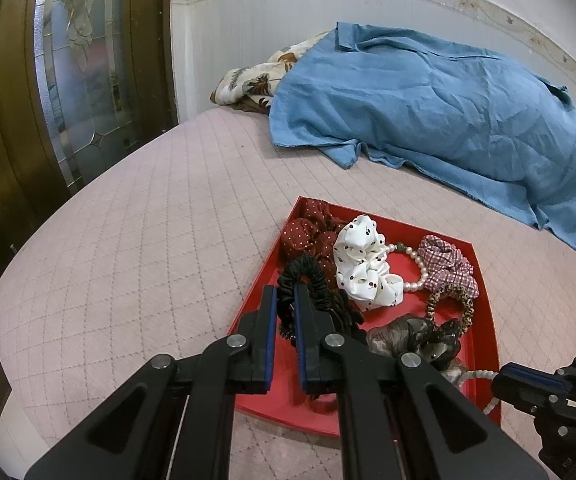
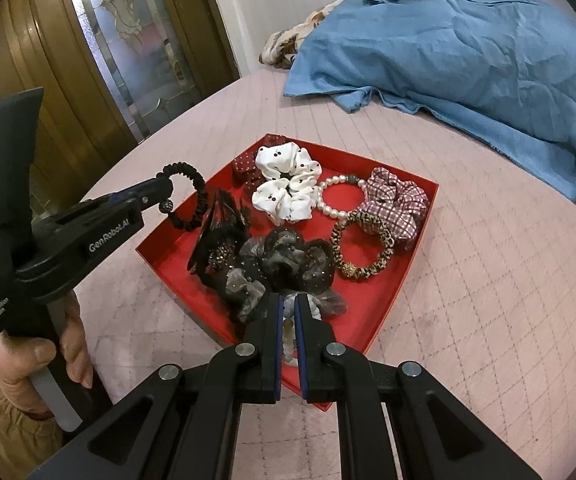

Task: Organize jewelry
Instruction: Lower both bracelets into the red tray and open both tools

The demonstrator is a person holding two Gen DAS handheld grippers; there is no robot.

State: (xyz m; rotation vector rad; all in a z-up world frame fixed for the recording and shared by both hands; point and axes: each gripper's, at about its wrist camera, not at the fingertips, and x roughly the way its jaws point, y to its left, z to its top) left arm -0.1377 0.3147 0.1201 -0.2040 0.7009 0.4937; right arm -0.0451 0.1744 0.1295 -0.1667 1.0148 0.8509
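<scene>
A red tray [image 1: 484,320] [image 2: 392,300] on the pink bed holds hair ties and jewelry: a white dotted scrunchie [image 1: 364,264] [image 2: 286,186], a pearl bracelet [image 1: 418,270] [image 2: 334,200], a plaid scrunchie [image 1: 448,264] [image 2: 398,200], a leopard band [image 1: 454,304] [image 2: 362,246] and dark gauzy pieces [image 2: 276,264]. My left gripper [image 1: 286,296] [image 2: 166,184] is shut on a black coiled hair tie [image 1: 308,276] [image 2: 196,196], held just above the tray's left edge. My right gripper [image 2: 287,304] [image 1: 500,384] is shut on a second pearl strand [image 2: 288,336] [image 1: 476,376] at the tray's near edge.
A blue cloth [image 1: 428,108] [image 2: 468,48] lies over a floral pillow [image 1: 248,80] at the back of the bed. A wooden door with patterned glass [image 1: 80,72] [image 2: 136,40] stands to the left. The quilted pink cover [image 1: 148,220] spreads around the tray.
</scene>
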